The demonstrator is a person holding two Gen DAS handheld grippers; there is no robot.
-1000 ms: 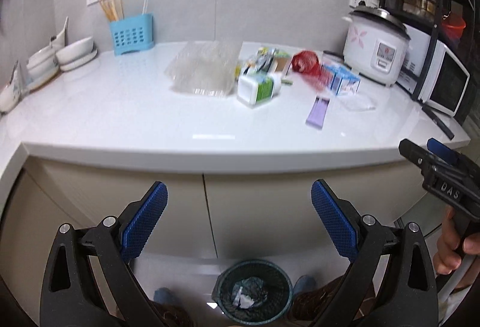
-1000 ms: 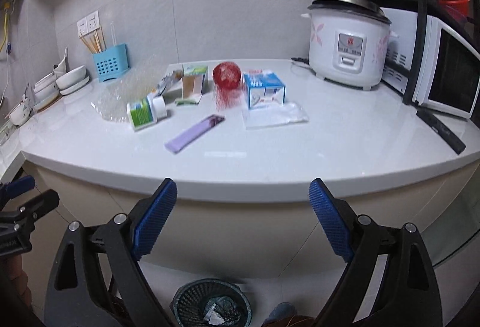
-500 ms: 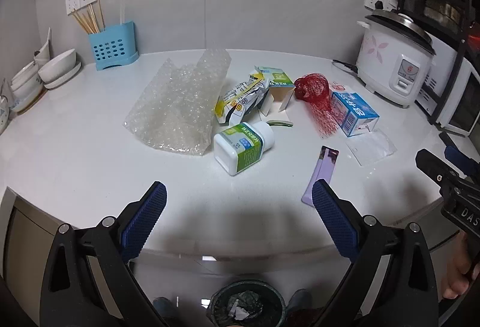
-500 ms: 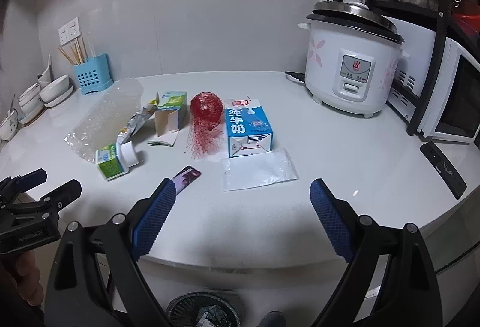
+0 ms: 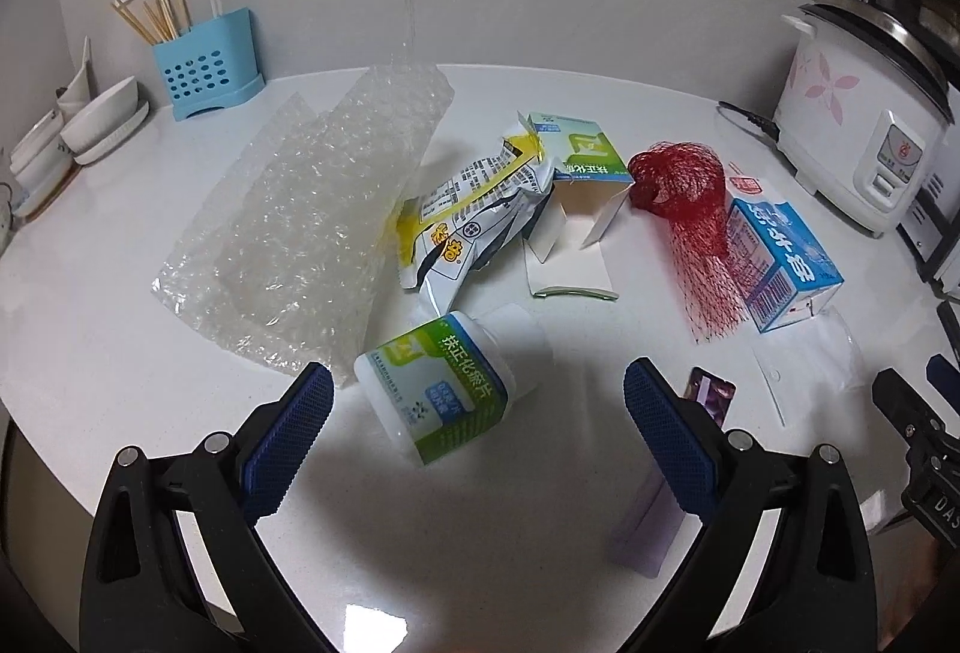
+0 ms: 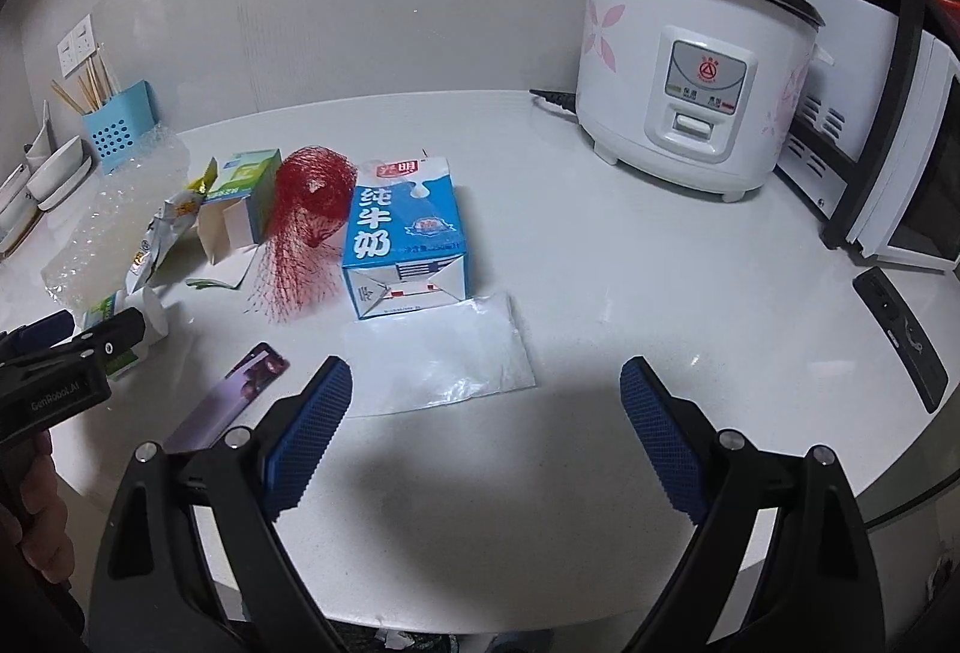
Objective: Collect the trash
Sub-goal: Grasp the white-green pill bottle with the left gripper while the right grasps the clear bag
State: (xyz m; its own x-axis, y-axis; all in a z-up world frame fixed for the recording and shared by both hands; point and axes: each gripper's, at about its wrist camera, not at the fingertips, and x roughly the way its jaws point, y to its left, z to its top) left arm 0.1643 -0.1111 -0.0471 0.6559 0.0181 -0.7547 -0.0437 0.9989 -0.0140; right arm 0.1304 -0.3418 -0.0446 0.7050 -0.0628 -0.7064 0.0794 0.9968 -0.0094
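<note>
Both grippers, left (image 5: 477,413) and right (image 6: 486,407), gape empty over one bottle (image 5: 441,383), one milk carton (image 6: 405,245), one red net (image 6: 306,227).

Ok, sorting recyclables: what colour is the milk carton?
Blue and white milk carton, clearest in the right wrist view.

Bare counter (image 6: 600,293) lay open between the milk carton (image 6: 405,239) and rice cooker (image 6: 690,71); trash crowded the bottle (image 5: 441,383) leftward.
</note>
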